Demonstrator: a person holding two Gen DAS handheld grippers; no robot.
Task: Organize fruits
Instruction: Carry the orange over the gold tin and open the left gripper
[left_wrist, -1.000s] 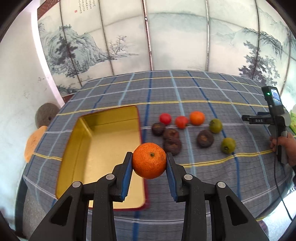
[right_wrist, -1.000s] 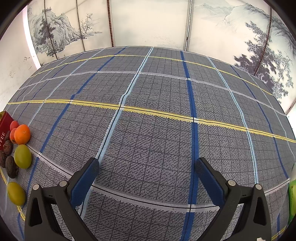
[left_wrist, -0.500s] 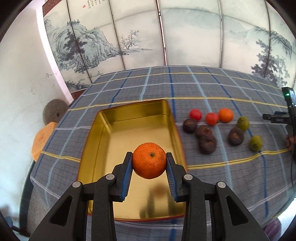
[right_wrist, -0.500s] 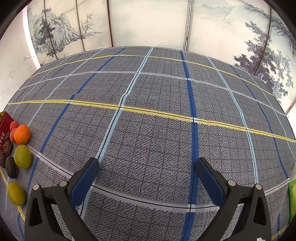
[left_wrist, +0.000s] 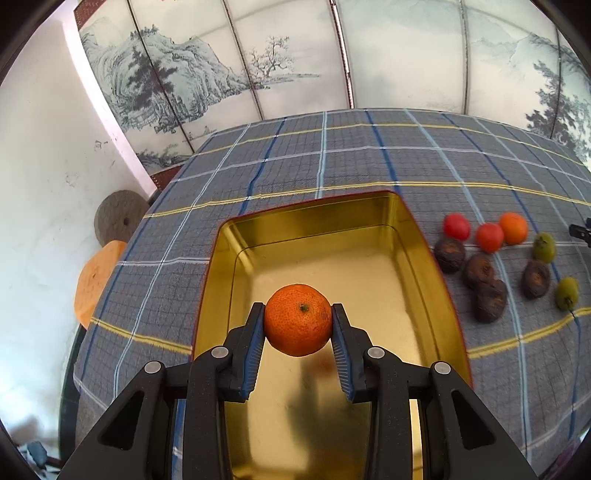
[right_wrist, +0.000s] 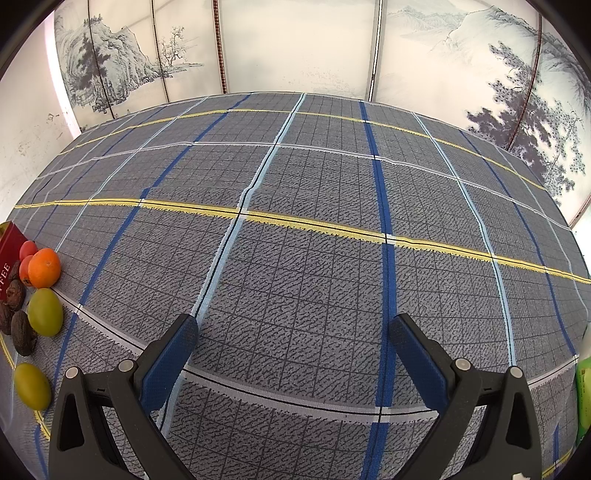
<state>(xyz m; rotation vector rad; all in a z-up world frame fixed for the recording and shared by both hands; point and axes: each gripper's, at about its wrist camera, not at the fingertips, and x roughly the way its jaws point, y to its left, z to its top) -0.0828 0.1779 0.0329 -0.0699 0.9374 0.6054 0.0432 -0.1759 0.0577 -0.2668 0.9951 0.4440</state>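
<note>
Left gripper (left_wrist: 298, 320) clamped on the mandarin (left_wrist: 298, 319), poised directly above the gold tin (left_wrist: 436, 258), straight drop needed; right gripper (right_wrist: 293, 332) wide open, empty, farther off.

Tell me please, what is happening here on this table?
A person is sorting fruit with two handheld grippers. The left gripper holds a mandarin orange above the open gold tin, which has no fruit in it yet. The right gripper is open and holds nothing, over bare checked tablecloth. Beside the tin wait another orange, two red fruits, two green ones and several dark wrinkled ones.
</note>
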